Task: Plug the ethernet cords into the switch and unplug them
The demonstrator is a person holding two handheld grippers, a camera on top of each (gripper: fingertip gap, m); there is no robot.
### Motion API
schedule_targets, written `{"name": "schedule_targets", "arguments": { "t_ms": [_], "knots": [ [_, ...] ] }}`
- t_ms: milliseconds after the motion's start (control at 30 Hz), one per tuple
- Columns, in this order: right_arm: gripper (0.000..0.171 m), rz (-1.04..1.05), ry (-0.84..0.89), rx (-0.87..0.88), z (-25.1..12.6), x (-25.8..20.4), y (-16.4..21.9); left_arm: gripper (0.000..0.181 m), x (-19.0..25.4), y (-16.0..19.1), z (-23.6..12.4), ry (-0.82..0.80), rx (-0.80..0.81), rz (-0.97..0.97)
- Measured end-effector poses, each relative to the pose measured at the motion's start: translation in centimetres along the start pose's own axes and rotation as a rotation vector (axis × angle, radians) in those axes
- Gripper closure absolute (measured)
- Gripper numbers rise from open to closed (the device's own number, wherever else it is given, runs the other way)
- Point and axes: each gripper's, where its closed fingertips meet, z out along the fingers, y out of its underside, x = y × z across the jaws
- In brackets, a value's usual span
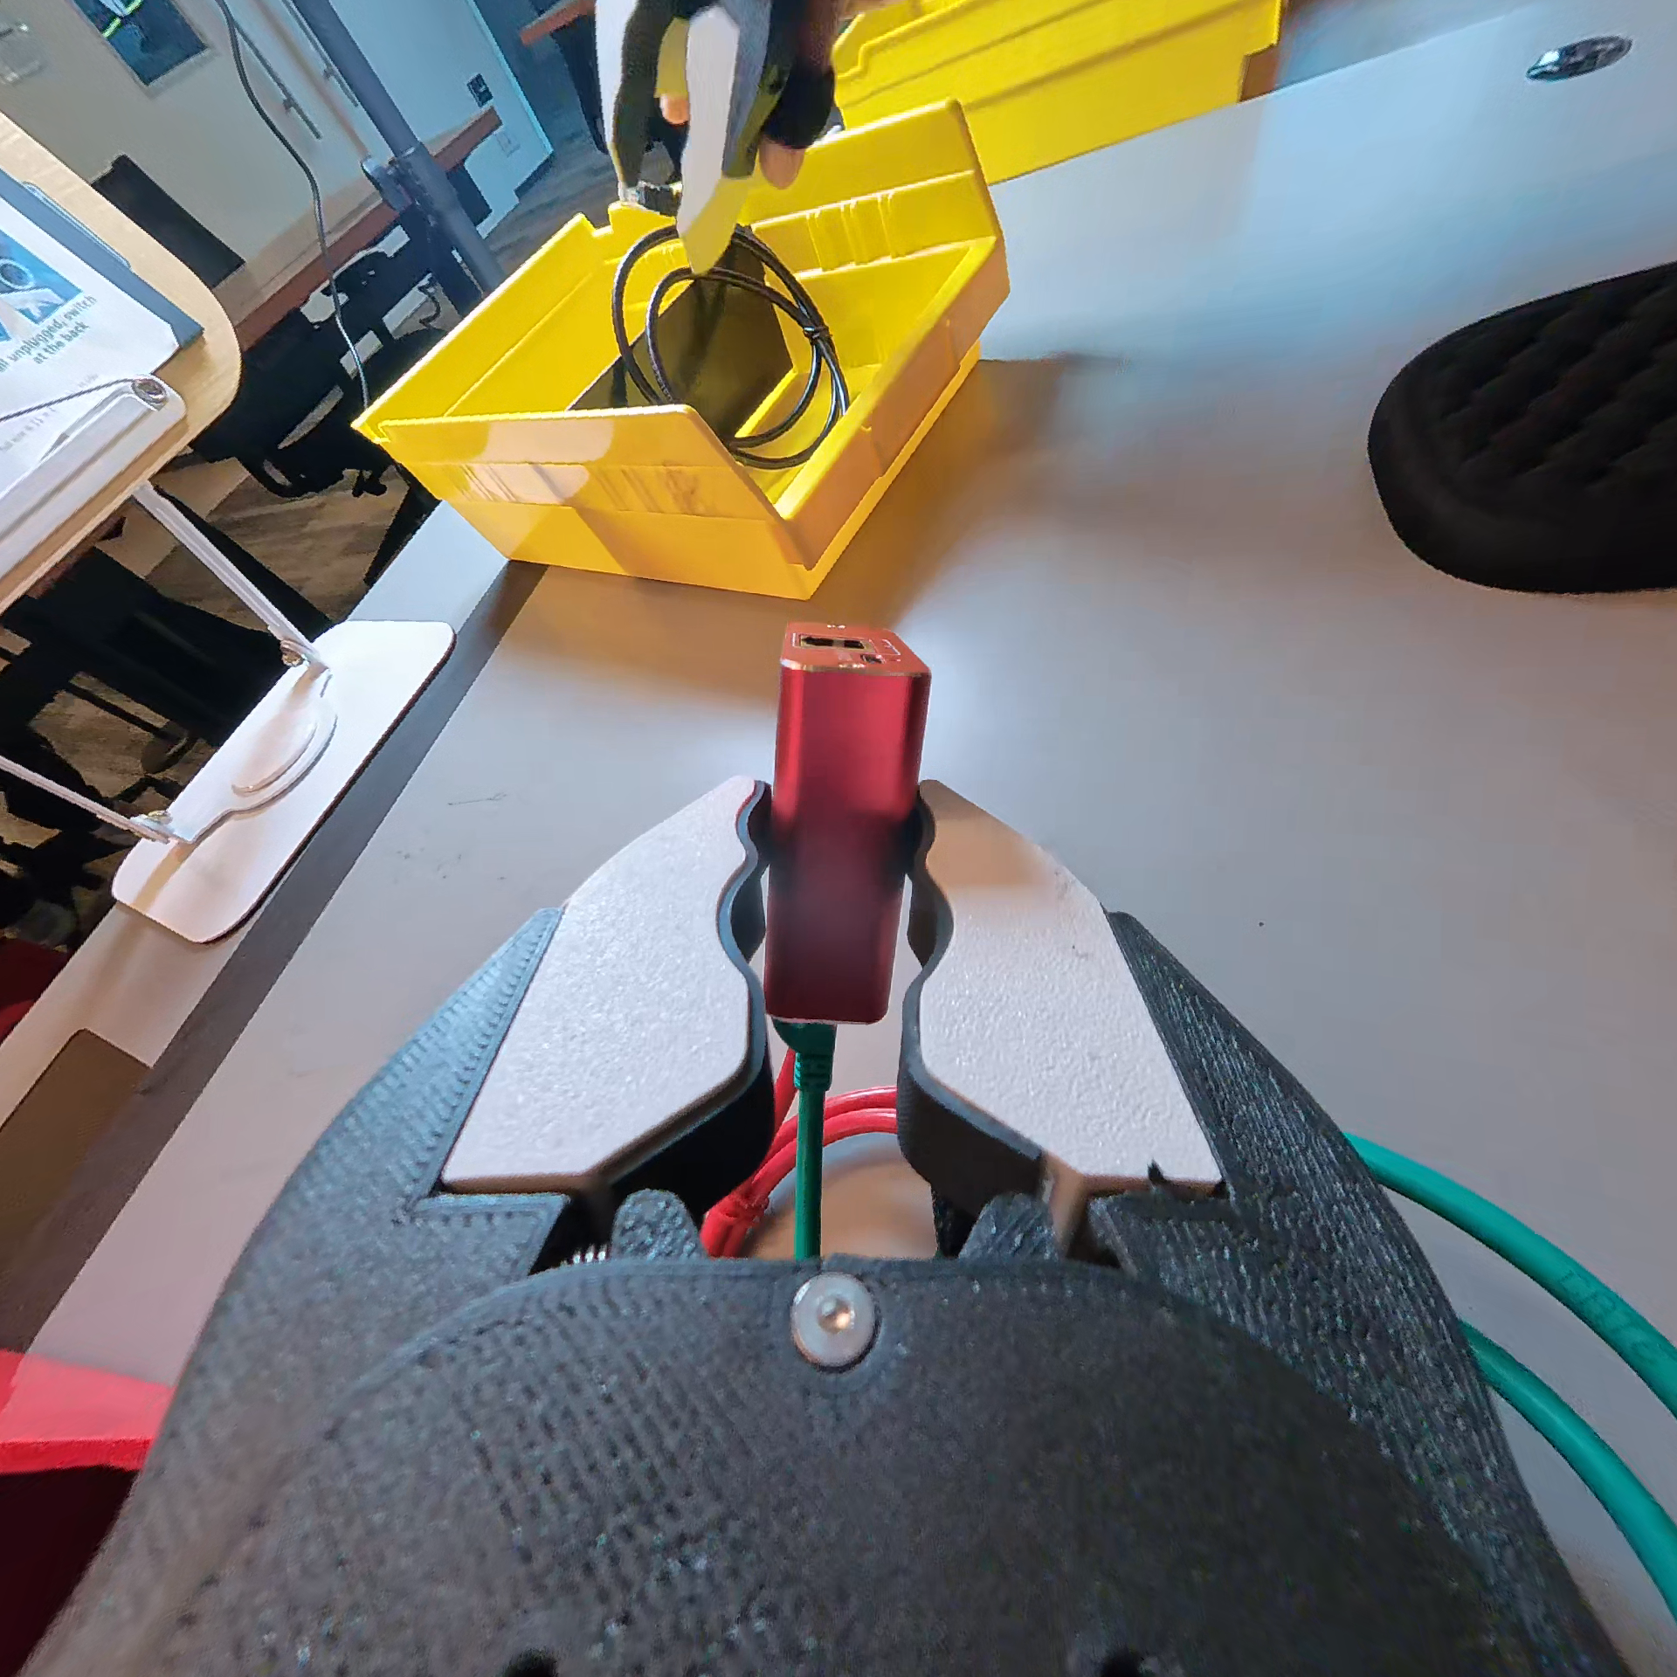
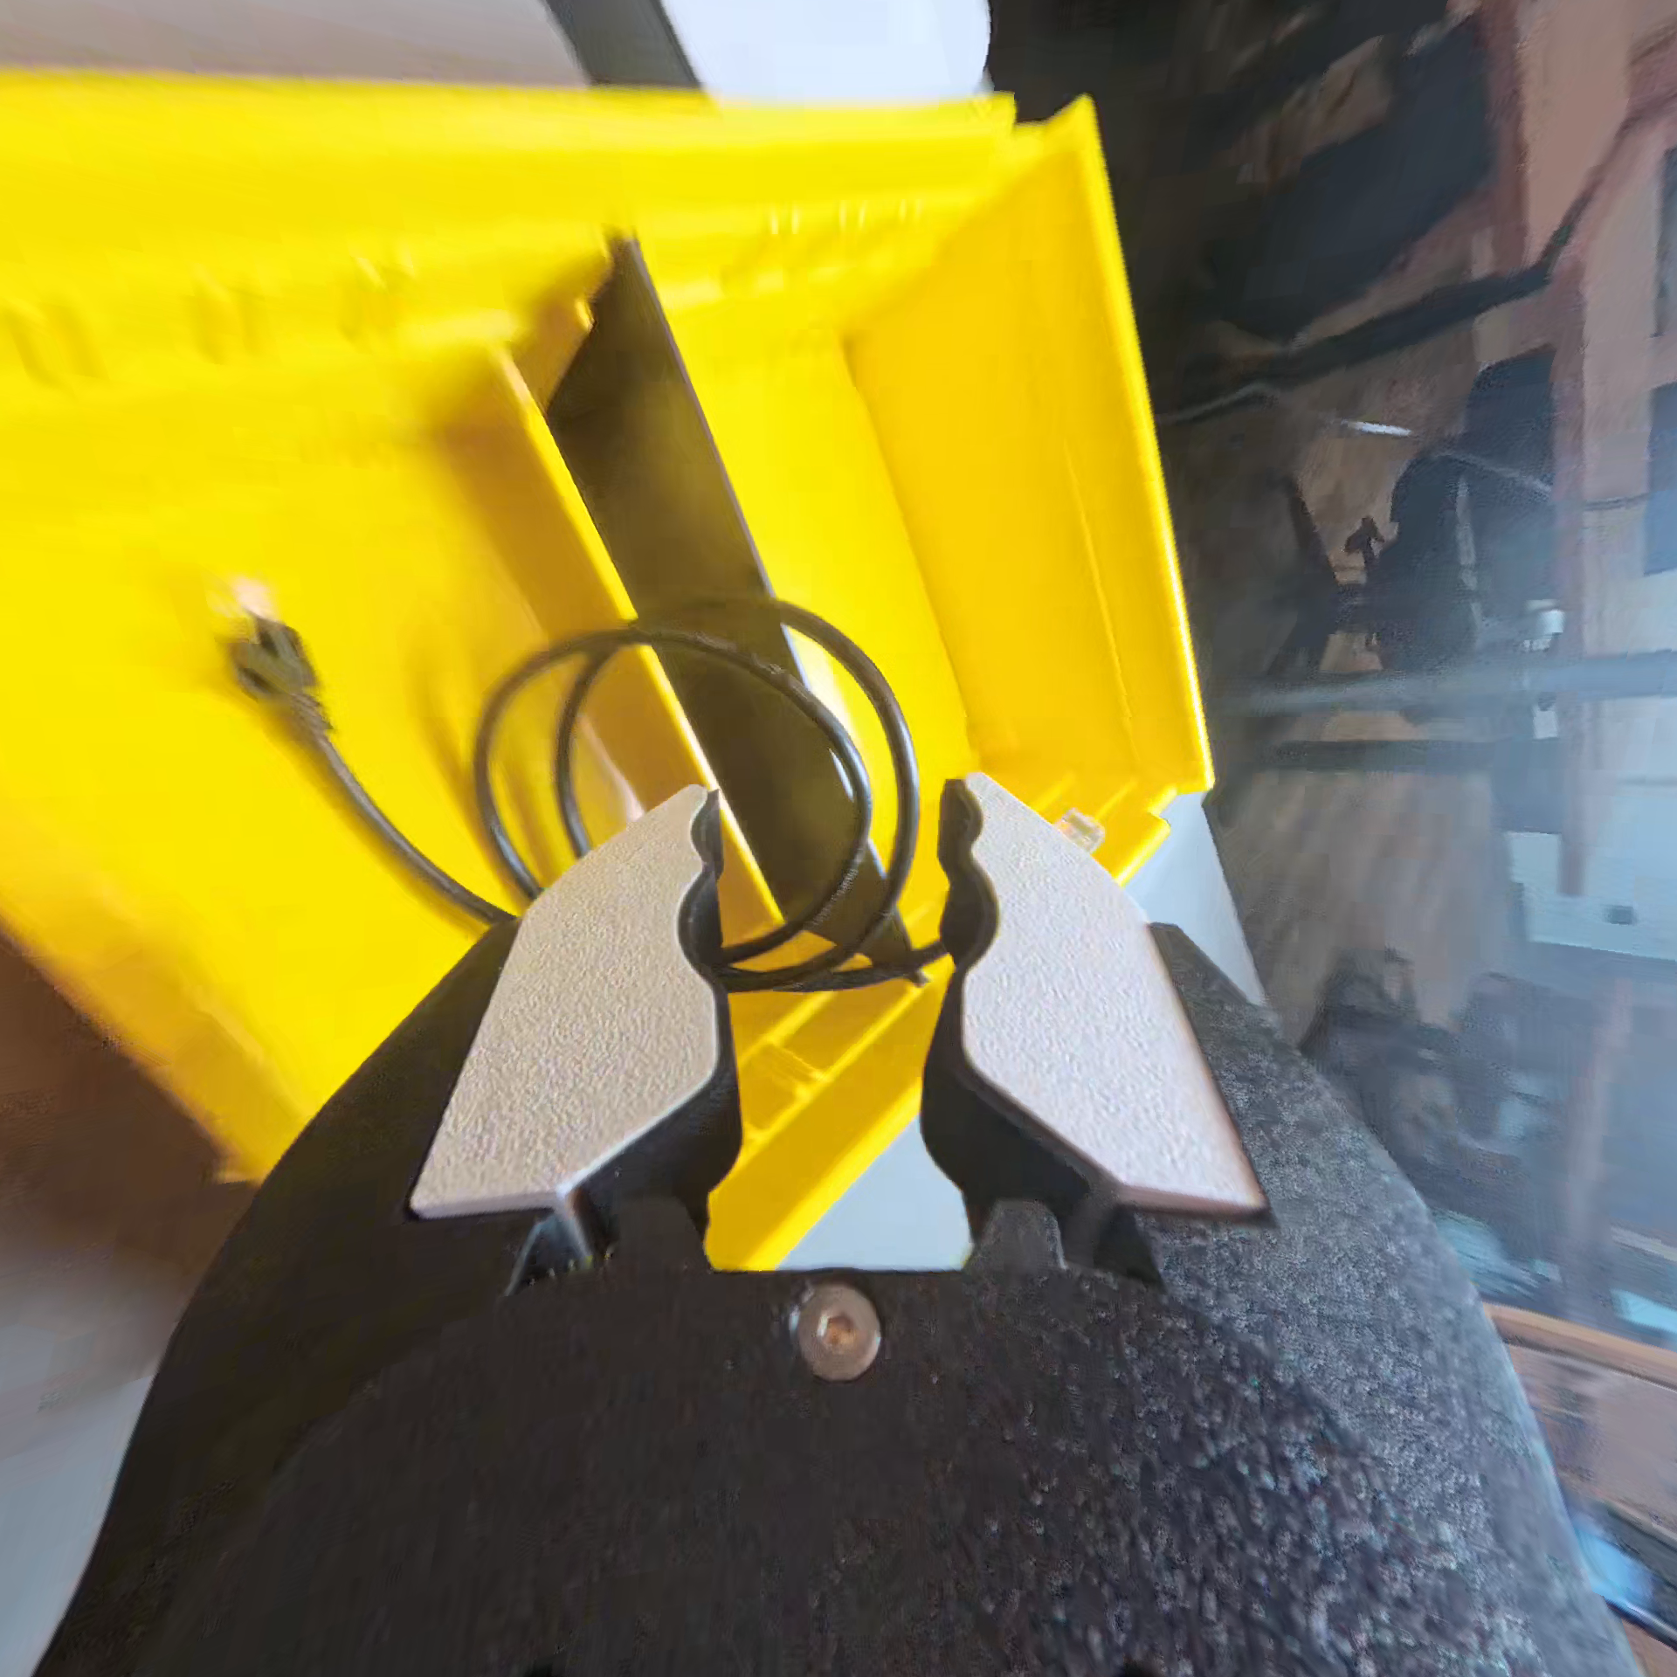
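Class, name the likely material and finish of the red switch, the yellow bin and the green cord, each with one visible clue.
Red switch: probably anodised metal, given its satin sheen and crisp edges.
Yellow bin: moulded plastic, glossy, with ribbed walls and reflections.
Green cord: smooth, matte, flexible rubbery or plastic jacket, curving freely.

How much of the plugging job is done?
One green cord is already plugged into the red switch, which the left gripper clamps. The right gripper is open over the yellow bin, reaching for the black cord. Plugging that in, then unplugging, remains.
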Motion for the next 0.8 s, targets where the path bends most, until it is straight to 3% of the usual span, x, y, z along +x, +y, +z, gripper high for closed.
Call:
{"name": "schedule_targets", "arguments": {
  "t_ms": [100, 200, 300, 533, 667, 800],
  "knots": [
    [0.121, -0.154, 0.009, -0.16, 3.3, 1.0, 1.8, 0.153, 0.1, 0.0, 0.0, -0.002, -0.004, 0.018],
    [0.156, -0.244, 0.002, -0.209, 5.0, 0.7, 2.3, 0.153, 0.2, 0.2, 0.0, 0.009, -0.004, 0.011],
    [0.164, -0.162, 0.004, -0.161, 4.2, 0.7, 1.4, 0.153, 0.1, 0.2, -0.1, 0.017, 0.0, 0.004],
    [0.161, 0.215, -0.122, -0.196, 1.9, 0.0, 2.1, 0.153, -0.1, 0.1, 0.0, 0.023, 0.011, -0.029],
    [0.131, 0.282, -0.098, -0.069, 0.5, 1.0, 0.3, 0.153, -0.2, -0.2, -0.4, 0.004, 0.017, -0.021],
    [0.132, 0.288, -0.131, 0.304, -5.3, 0.1, -6.3, 0.154, -0.5, -1.3, -0.8, 0.001, 0.068, -0.035]
  ]
}}
